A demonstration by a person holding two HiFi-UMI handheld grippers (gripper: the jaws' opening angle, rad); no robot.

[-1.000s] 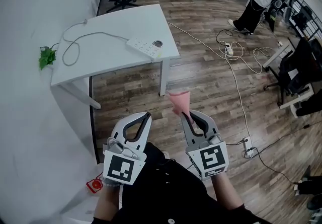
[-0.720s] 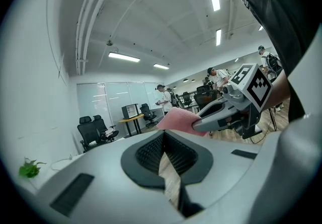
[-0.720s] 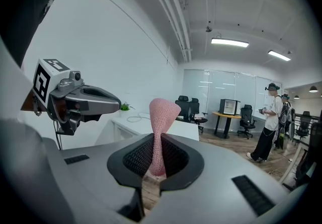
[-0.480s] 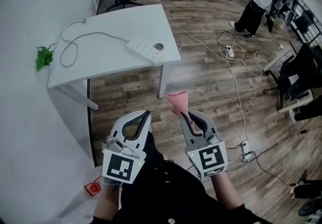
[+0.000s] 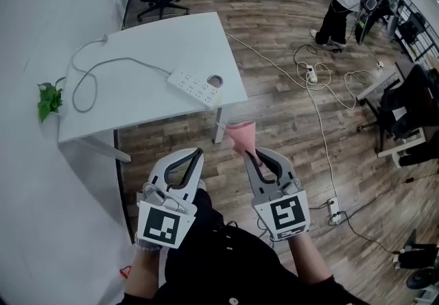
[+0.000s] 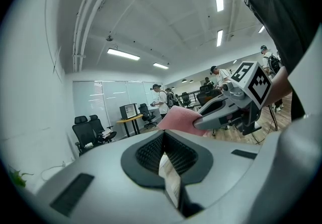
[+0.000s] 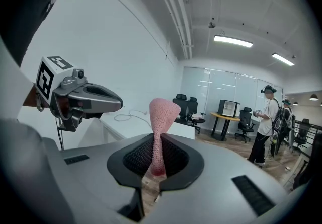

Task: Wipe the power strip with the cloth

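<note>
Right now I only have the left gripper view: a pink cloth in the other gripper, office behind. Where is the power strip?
Observer: The head view shows the power strip lying on a white table, near its front right corner, ahead of both grippers.
Reviewer: Is the cloth on it?
Observer: No. The cloth sticks up from the right gripper over the wooden floor, short of the table.
Reviewer: Anything beside the strip?
Observer: A round hole in the tabletop, right next to it.

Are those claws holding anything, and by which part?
The right gripper pinches the pink cloth by its lower end; the left gripper, jaws together, holds nothing.
</note>
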